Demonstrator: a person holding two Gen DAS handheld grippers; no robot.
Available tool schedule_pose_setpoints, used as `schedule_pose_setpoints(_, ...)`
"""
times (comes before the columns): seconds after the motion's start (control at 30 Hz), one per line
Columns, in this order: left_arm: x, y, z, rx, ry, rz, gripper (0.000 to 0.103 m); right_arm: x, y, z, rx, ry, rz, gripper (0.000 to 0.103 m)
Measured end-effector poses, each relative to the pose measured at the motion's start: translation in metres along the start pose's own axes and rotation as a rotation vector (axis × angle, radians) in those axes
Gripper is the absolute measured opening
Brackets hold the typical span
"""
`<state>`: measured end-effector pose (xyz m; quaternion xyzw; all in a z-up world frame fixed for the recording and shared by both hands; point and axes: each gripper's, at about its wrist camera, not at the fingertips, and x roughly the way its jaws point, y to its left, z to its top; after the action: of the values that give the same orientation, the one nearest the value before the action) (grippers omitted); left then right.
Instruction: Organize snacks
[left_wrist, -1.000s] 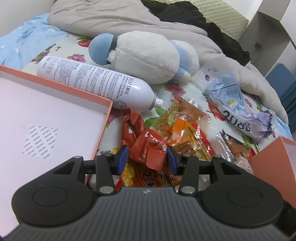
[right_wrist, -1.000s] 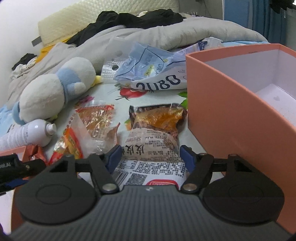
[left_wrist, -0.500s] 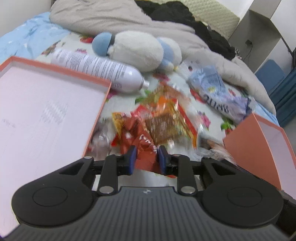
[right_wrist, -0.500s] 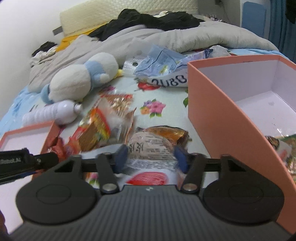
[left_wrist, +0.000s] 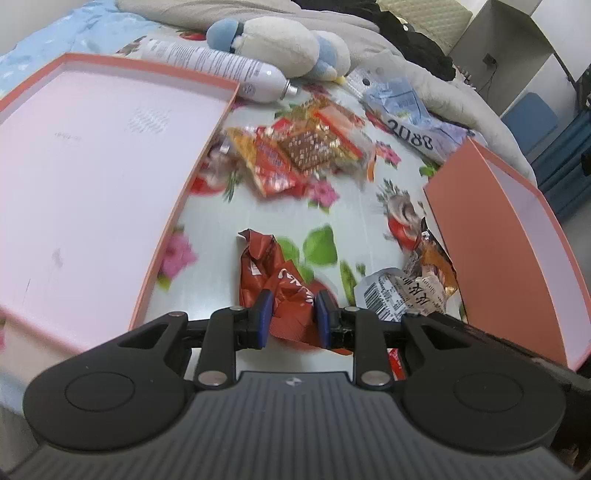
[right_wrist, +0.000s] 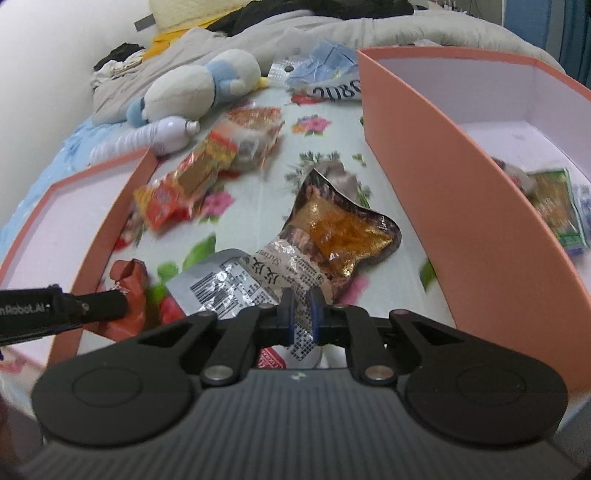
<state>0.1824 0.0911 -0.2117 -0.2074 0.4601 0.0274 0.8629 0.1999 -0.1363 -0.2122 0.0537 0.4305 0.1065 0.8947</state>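
The left claw (left_wrist: 290, 313) is gripping a crumpled red snack packet (left_wrist: 275, 280), its blue pads pressing the wrapper from both sides. The right claw (right_wrist: 299, 317) is nearly closed and pinching the edge of a silver shrimp snack packet (right_wrist: 295, 258), which shows an orange filling through a clear window.

Landmark: the deep orange box (right_wrist: 461, 206) on the floral bedsheet (left_wrist: 332, 206).
- Both held packets are hanging just beside the box's outer wall, on the side facing the shallow orange lid (left_wrist: 92, 177).
- A green snack packet (right_wrist: 554, 210) is lying inside the box, on its white floor.
- A loose pile of red and orange snack packets (left_wrist: 295, 151) is lying on the sheet between the box and the lid, beyond the held packets.
- A crumpled blue-and-white bag (left_wrist: 406, 114) is resting past the box's far corner.
- A white spray bottle (left_wrist: 221, 70) is lying at the lid's far edge, touching a white-and-blue plush toy (left_wrist: 280, 44).
- A grey blanket (right_wrist: 332, 33) is bunched behind everything.

The box's near wall is standing between the right claw and the box interior.
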Motion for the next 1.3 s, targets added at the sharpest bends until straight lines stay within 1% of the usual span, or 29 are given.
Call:
schedule_pose_setpoints(0.1,-0.012,0.0,-0.016,-0.006,0.014,-0.006,0.03,-0.014,-0.005,-0.011,-0.021,0.006,0.002,0.012)
schedule_pose_setpoints(0.23,-0.023,0.003,-0.032,-0.02,0.032,-0.021,0.03,-0.028,-0.016,-0.022,-0.014,0.028,-0.005,0.012)
schedule_pose_setpoints(0.33,-0.024,0.006,-0.037,-0.024,0.039,-0.048,0.03,-0.034,-0.022,-0.027,0.011,0.03,-0.011,0.014)
schedule_pose_setpoints(0.4,-0.024,0.007,-0.038,-0.033,0.037,-0.056,0.032,-0.035,-0.024,-0.027,0.03,0.038,-0.004,0.019)
schedule_pose_setpoints(0.43,-0.024,0.008,-0.038,-0.044,0.04,-0.053,0.036,-0.035,-0.026,-0.027,0.048,0.04,0.006,0.029)
schedule_pose_setpoints(0.47,-0.023,0.008,-0.037,-0.055,0.042,-0.05,0.044,-0.035,-0.027,-0.027,0.066,0.037,0.017,0.048)
schedule_pose_setpoints(0.5,-0.022,0.009,-0.036,-0.063,0.043,-0.05,0.049,-0.037,-0.027,-0.028,0.086,0.021,0.027,0.057)
schedule_pose_setpoints(0.53,-0.022,0.01,-0.036,-0.075,0.043,-0.053,0.058,-0.04,-0.028,-0.028,0.108,-0.012,0.04,0.071)
schedule_pose_setpoints(0.57,-0.02,0.011,-0.034,-0.083,0.044,-0.062,0.062,-0.043,-0.027,-0.029,0.135,-0.045,0.054,0.077)
schedule_pose_setpoints(0.63,-0.018,0.013,-0.033,-0.097,0.042,-0.082,0.066,-0.044,-0.024,-0.028,0.182,-0.076,0.063,0.079)
schedule_pose_setpoints(0.67,-0.016,0.013,-0.032,-0.102,0.045,-0.087,0.069,-0.042,-0.022,-0.027,0.197,-0.087,0.053,0.079)
schedule_pose_setpoints(0.7,-0.013,0.014,-0.031,-0.113,0.049,-0.091,0.07,-0.04,-0.02,-0.025,0.212,-0.096,0.036,0.079)
schedule_pose_setpoints(0.87,-0.001,0.012,-0.029,-0.12,0.056,-0.08,0.07,-0.02,-0.018,-0.021,0.283,-0.083,-0.022,0.079)
schedule_pose_setpoints(0.93,0.006,0.009,-0.028,-0.088,0.069,-0.057,0.07,-0.014,-0.018,-0.02,0.299,-0.077,-0.034,0.079)
schedule_pose_setpoints(1.0,0.01,0.007,-0.028,-0.075,0.063,-0.039,0.07,-0.009,-0.017,-0.018,0.302,-0.075,-0.045,0.079)
schedule_pose_setpoints(1.1,0.017,0.012,-0.025,-0.105,0.066,-0.069,0.07,0.001,-0.016,-0.014,0.292,-0.062,-0.091,0.079)
schedule_pose_setpoints(1.2,0.025,0.014,-0.021,-0.116,0.068,-0.088,0.07,0.016,-0.02,-0.012,0.276,-0.018,-0.121,0.079)
schedule_pose_setpoints(1.3,0.031,0.01,-0.015,-0.101,0.075,-0.093,0.069,0.023,-0.02,-0.012,0.22,-0.031,-0.143,0.077)
